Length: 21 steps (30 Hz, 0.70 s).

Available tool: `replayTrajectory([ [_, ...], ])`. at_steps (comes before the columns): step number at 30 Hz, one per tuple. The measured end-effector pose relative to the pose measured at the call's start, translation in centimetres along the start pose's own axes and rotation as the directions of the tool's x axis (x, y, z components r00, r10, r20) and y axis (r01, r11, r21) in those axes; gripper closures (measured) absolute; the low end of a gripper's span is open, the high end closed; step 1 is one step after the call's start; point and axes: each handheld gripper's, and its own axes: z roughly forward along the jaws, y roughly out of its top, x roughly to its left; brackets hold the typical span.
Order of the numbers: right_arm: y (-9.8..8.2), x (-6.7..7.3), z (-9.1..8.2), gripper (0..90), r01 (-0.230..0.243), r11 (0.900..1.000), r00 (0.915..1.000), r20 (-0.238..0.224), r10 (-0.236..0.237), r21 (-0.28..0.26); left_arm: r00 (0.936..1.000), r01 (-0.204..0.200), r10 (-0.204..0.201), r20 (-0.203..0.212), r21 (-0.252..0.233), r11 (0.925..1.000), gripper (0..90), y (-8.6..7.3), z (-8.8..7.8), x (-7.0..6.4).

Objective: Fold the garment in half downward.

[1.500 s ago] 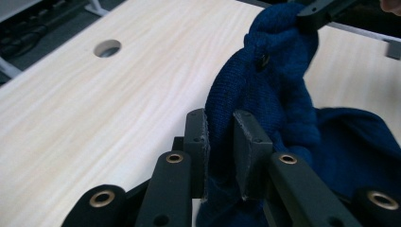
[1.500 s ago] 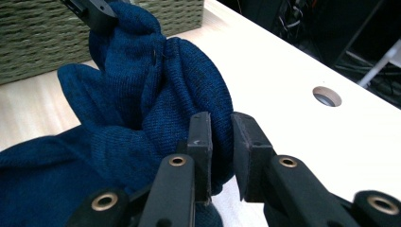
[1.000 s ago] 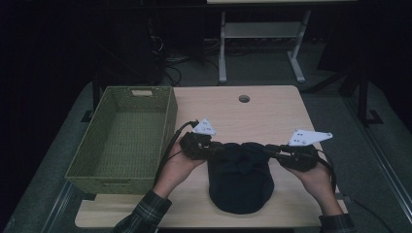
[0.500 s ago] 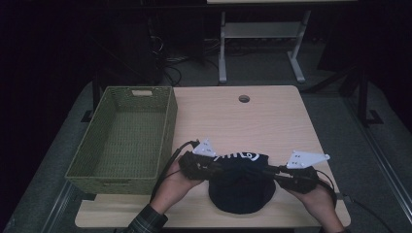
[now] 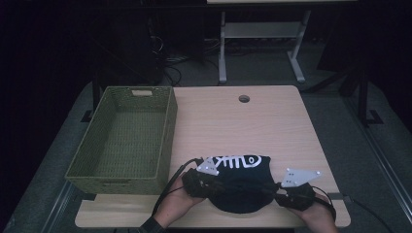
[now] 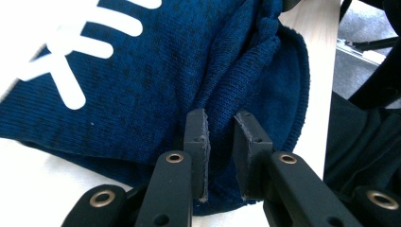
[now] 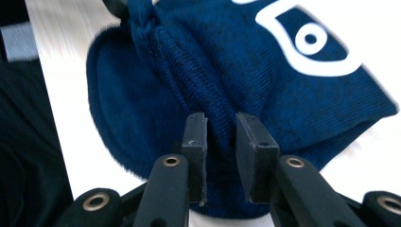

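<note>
A dark blue knitted hat [image 5: 240,182] with a white fish-bone print is seen lying at the bench's [image 5: 272,121] near edge, at about 6 o'clock. A fold of its left side is pinched by the left gripper [image 6: 221,142]. Its right side sits between the narrowly parted jaws of the right gripper [image 7: 221,142], which have just been opening slightly. A green woven basket [image 5: 165,141] stands at 9 o'clock.
</note>
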Motion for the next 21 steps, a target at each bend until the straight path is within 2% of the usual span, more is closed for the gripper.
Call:
replayTrajectory([
  [2, -0.5, 0.5, 0.2, 74.2, 0.002, 1.000, 1.0000, -0.006, -0.001, 0.031, 1.0000, -0.009, 0.009, 0.002, 0.021, 0.9997, 76.8, -0.1, 0.4, -0.2],
  [4, -0.6, 0.6, 0.3, 74.7, 0.001, 0.999, 0.9999, -0.012, 0.000, 0.035, 0.9997, -0.024, 0.024, -0.009, 0.039, 0.9990, 77.1, -0.2, 0.7, -0.5],
  [7, -1.0, 1.0, 0.6, 75.8, 0.006, 0.999, 0.9998, -0.020, -0.005, 0.041, 0.9962, -0.065, 0.069, -0.053, 0.064, 0.9958, 77.8, 0.1, 0.8, -0.7],
  [9, -1.0, 1.2, 0.9, 76.2, 0.011, 0.999, 0.9995, -0.028, -0.010, 0.042, 0.9899, -0.093, 0.101, -0.100, 0.085, 0.9920, 78.0, 0.1, 0.8, -0.5],
  [11, -0.8, 1.4, 1.4, 76.6, 0.019, 0.999, 0.9992, -0.036, -0.018, 0.042, 0.9897, -0.083, 0.092, -0.110, 0.087, 0.9928, 77.9, 0.1, 0.6, 0.1],
  [13, -0.5, 1.6, 1.9, 76.6, 0.031, 0.999, 0.9988, -0.040, -0.030, 0.040, 0.9942, -0.048, 0.055, -0.093, 0.069, 0.9965, 76.7, -0.1, 0.4, 0.5],
  [16, -0.5, 1.5, 1.8, 75.5, 0.025, 0.999, 0.9987, -0.045, -0.023, 0.044, 0.9998, -0.002, 0.003, -0.018, 0.068, 0.9977, 72.6, -0.5, 0.4, 0.6],
  [19, -0.6, 1.3, 1.4, 69.9, -0.009, 0.999, 0.9981, -0.061, 0.011, 0.032, 0.9998, 0.006, -0.008, 0.021, 0.060, 0.9982, 63.1, -0.2, 0.0, 0.4],
  [21, -0.5, 1.2, 1.0, 67.8, -0.011, 1.000, 0.9982, -0.059, 0.012, 0.021, 0.9989, 0.018, -0.019, 0.042, 0.021, 0.9996, 58.3, 0.1, -0.8, 0.3],
])
